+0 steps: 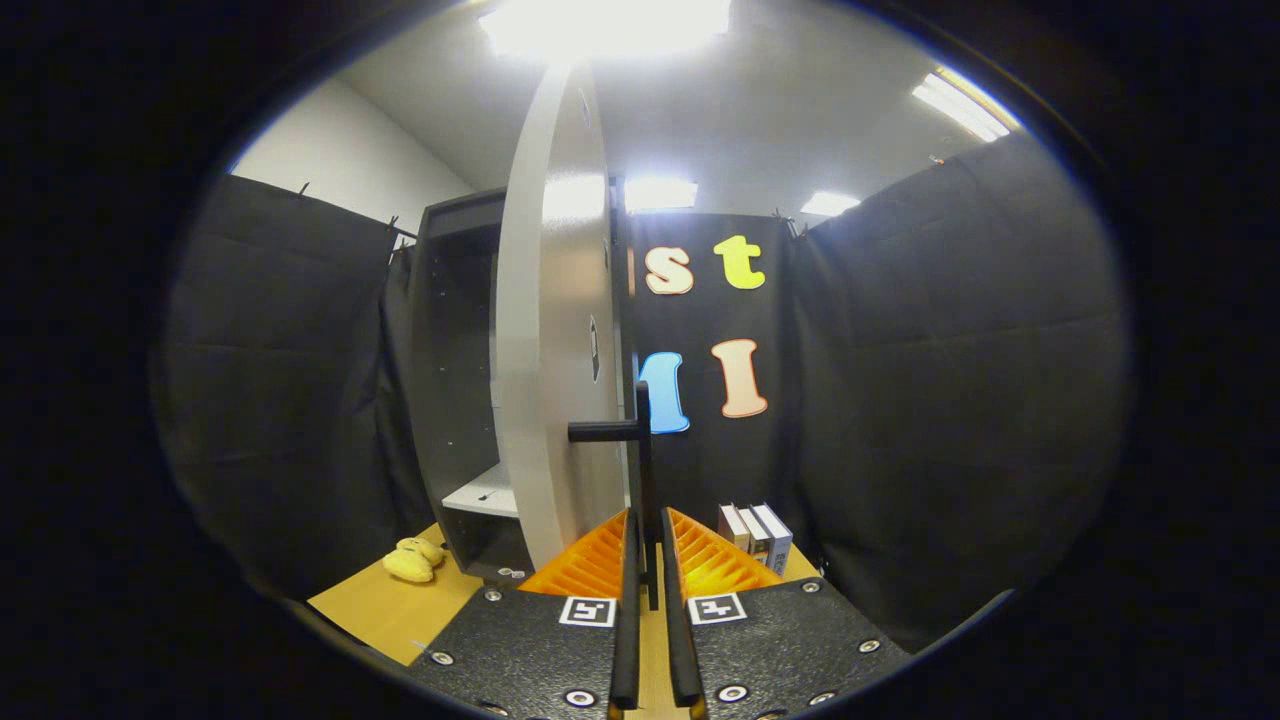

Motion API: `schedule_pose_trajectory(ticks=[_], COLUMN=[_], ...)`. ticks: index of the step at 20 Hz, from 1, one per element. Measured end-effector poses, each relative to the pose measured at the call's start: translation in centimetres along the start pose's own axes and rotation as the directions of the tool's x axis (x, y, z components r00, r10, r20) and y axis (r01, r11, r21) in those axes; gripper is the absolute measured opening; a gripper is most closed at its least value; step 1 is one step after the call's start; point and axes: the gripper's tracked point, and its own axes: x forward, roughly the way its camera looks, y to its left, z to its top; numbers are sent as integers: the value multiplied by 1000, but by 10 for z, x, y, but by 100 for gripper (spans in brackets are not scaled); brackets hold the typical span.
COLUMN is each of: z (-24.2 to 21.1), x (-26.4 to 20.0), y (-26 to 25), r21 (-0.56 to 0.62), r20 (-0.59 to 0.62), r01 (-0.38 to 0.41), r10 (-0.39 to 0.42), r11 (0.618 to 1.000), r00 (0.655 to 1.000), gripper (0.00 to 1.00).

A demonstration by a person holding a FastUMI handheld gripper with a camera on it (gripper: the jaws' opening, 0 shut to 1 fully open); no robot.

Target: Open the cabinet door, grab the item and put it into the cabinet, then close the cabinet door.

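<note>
Fingers of your gripper [647, 585] were drawn in narrow on the door's handle [640, 470], a dark upright bar that ran down between them, with both pads pressed to it. You had the door [560, 330] swung out edge-on just ahead of the fingers, so the cabinet [450, 380] stood open beyond it to the left, a pale shelf [485, 493] showing inside. You could see the yellow toy [414, 560] lying on the table [385, 610] outside the cabinet, near its front corner. Books [757, 535] stood upright on the table just right of the fingers.
</note>
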Motion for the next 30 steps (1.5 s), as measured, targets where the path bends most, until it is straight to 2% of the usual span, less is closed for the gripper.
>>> schedule_pose_trajectory(ticks=[1, 3, 5, 6, 10, 13, 15, 19, 23, 30], z=[10, 22, 22, 22, 12, -23, -48, -99, -140, -230], x=[-12, -26, -35, -39, -57, -45, -41, -22, -26, -23], y=[2, 9, 10, 16, 73, 113, 137, 174, 221, 280], r21=[25, 66, 74, 78, 102, 76, 98, 96, 103, 68], r20=[31, 91, 127, 152, 204, 147, 109, 42, 28, -50], r01=[-8, -20, 16, 2, -95, -149, -190, -228, -293, -334], r10=[7, 14, -25, -14, 73, 137, 179, 225, 292, 338], r11=[1000, 998, 997, 997, 990, 986, 977, 969, 951, 940], r00=[999, 996, 992, 988, 976, 980, 978, 973, 956, 940], gripper=[12, 20, 29, 32, 64, 88, 93, 93, 94, 94])
